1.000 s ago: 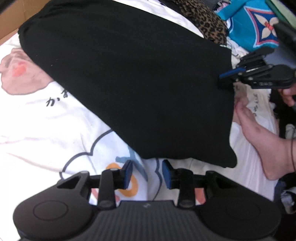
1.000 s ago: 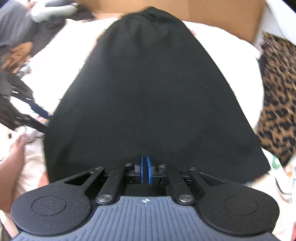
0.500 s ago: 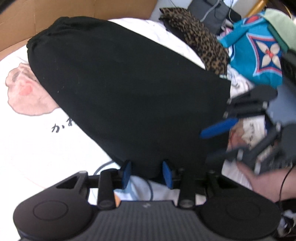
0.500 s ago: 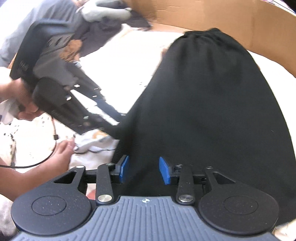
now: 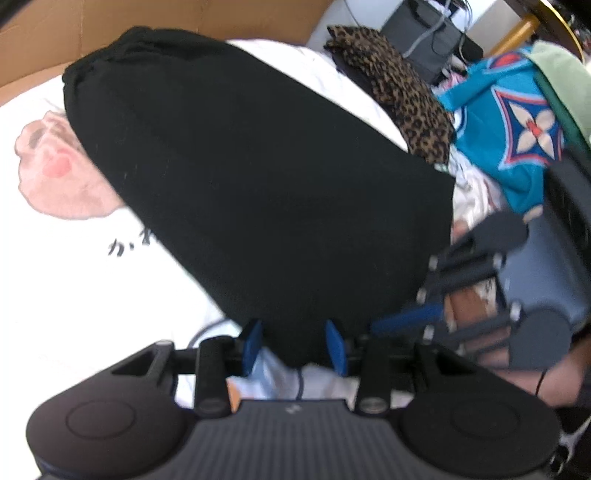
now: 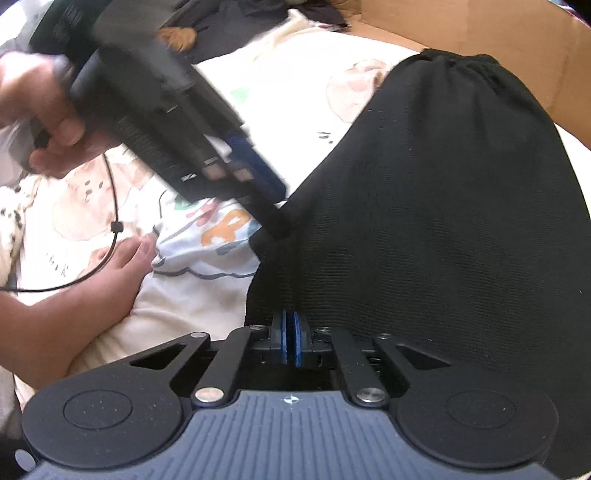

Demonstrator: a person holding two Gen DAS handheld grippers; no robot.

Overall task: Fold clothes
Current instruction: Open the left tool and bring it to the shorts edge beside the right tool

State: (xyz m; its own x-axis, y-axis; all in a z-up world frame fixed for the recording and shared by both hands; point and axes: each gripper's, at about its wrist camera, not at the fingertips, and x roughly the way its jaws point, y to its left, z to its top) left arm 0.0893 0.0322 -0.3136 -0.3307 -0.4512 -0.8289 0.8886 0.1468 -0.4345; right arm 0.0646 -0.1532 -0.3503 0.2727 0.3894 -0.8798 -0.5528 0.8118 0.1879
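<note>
Fingers [image 6: 280, 341]: pinching black garment [image 6: 443, 206] | surface: cartoon-print sheet [image 6: 295, 85] | cardboard [image 6: 480, 29] behind

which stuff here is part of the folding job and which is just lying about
In the job:
black garment
left gripper
right gripper

Lying about:
leopard-print cloth
turquoise patterned cloth
cartoon-print sheet
cardboard

A bed under a white cartoon-printed sheet [image 5: 74, 280] carries a black garment [image 5: 258, 192] spread flat across its middle, gathered end toward the cardboard-lined far edge. A leopard-print cloth [image 5: 399, 92] and a teal patterned cloth [image 5: 517, 129] lie heaped along one side edge.
</note>
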